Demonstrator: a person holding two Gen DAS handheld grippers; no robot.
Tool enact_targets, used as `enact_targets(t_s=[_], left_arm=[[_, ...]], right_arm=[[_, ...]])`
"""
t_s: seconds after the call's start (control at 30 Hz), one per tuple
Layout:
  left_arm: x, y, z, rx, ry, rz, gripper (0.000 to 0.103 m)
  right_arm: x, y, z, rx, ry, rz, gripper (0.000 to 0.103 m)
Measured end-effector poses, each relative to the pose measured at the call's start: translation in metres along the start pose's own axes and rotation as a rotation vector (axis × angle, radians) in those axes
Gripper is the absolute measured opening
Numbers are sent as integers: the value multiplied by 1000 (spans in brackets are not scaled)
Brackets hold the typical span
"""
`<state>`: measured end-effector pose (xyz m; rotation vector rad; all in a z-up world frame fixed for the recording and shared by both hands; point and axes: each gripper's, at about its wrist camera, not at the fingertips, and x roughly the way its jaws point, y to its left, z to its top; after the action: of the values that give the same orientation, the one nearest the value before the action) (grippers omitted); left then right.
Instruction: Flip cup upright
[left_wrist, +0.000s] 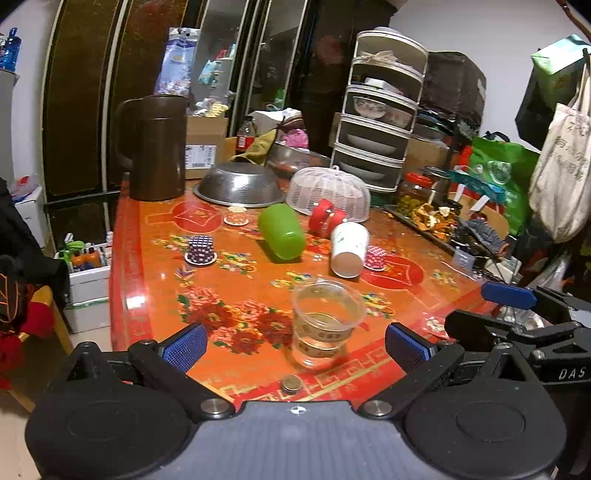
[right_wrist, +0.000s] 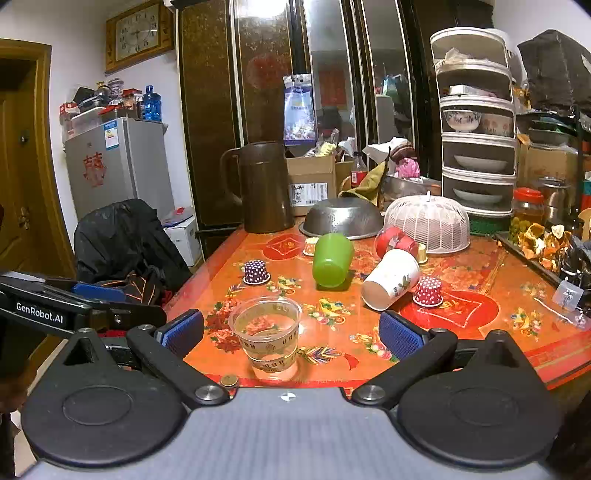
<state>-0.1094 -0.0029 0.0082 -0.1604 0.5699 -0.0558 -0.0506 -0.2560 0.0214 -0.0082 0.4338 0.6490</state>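
Jaws on the left gripper (left_wrist: 295, 347) and the right gripper (right_wrist: 291, 334) are wide apart and hold nothing. Standing up between them is a clear cup (left_wrist: 325, 323) near the table (left_wrist: 147, 280) edge. Farther back, a green cup (left_wrist: 281, 231) and a white paper cup (left_wrist: 348, 249) lie on their sides.

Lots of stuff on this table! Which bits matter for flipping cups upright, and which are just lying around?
Part of the job:
green cup, on its side
white paper cup, on its side
clear plastic cup, already upright
left gripper and right gripper, both open

Just lying about:
brown jug
metal bowl
white mesh cover
dotted cupcake liners
coin
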Motion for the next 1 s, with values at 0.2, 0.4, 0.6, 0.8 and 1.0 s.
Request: enact_targets(t_s=[0.2, 0.4, 0.6, 0.8, 1.0], left_arm=[[8, -2, 1, 14, 26, 19, 103], [11, -6, 1, 40, 34, 33, 103], [15, -7, -1, 51, 51, 45, 103], [17, -6, 0, 46, 55, 50, 103], [17, -6, -1, 46, 58, 53, 103]], right_arm=[[0, -2, -5, 15, 16, 18, 102], [0, -6, -6, 28, 22, 21, 102], [2, -7, -9, 34, 26, 21, 102], [2, -8, -10, 36, 14, 28, 102], [1, -8, -11, 36, 9, 30, 102]])
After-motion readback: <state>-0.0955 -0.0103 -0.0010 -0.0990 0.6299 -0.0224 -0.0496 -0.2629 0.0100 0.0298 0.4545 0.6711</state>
